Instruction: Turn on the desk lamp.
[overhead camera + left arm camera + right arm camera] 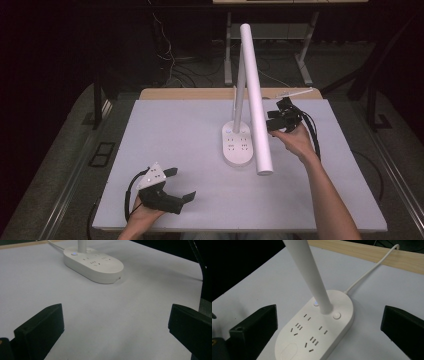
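A white desk lamp [245, 95] stands a little right of the middle of the high view. Its base [238, 144] is a flat oval with rounded ends and rows of socket slots on the top. In the right gripper view the base [317, 330] shows a small blue light and a round button beside the thin stem [312, 277]. A long white tube, the lamp head [256, 100], runs from the top centre down to the near right side of the base. A white cable [372, 267] goes from the base toward the far wooden edge.

The right gripper [280, 120] is held in the air just right of the lamp head, its jaws spread wide with nothing between them. The left gripper [177, 185] sits at the lower left of the high view, well apart from the lamp, jaws also spread and empty.

The table [175, 130] has a plain pale grey top. Around it the room is dark, with grey floor, some loose wires and metal table legs at the top of the frame.
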The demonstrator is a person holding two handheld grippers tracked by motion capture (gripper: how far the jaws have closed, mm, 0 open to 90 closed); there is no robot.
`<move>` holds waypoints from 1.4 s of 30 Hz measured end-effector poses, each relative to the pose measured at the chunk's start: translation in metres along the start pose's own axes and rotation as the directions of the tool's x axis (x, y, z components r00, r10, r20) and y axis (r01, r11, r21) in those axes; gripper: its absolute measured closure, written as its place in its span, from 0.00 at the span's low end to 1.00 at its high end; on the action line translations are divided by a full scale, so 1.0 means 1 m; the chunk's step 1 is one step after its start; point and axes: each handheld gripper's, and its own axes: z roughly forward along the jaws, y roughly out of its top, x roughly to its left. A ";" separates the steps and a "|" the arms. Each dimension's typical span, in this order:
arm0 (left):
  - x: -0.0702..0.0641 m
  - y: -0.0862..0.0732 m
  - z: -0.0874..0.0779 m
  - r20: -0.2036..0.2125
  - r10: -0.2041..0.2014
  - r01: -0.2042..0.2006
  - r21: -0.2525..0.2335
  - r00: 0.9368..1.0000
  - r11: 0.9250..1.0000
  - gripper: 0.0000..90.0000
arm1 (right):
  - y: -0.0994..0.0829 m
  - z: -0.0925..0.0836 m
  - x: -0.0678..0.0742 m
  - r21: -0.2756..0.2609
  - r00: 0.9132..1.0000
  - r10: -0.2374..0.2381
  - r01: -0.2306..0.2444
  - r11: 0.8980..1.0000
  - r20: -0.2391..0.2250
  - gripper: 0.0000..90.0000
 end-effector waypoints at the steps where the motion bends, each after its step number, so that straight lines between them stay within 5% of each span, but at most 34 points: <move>1: 0.000 0.000 0.000 0.001 0.003 -0.003 0.001 1.000 1.000 0.00 | 0.000 0.001 -0.001 -0.001 1.000 0.003 -0.003 1.000 0.000 0.00; 8: 0.000 0.000 -0.001 0.004 0.000 0.000 -0.010 1.000 1.000 0.00 | -0.002 0.010 -0.010 -0.001 1.000 0.019 -0.019 1.000 -0.001 0.00; 22: 0.001 0.000 -0.001 -0.001 -0.004 0.004 -0.007 1.000 1.000 0.00 | -0.006 0.036 -0.016 0.024 0.998 0.028 -0.027 0.999 -0.049 0.49; 42: 0.001 0.000 -0.002 -0.002 -0.003 0.003 -0.011 1.000 1.000 0.00 | -0.014 0.069 -0.024 0.034 0.996 0.069 -0.067 0.997 -0.063 0.85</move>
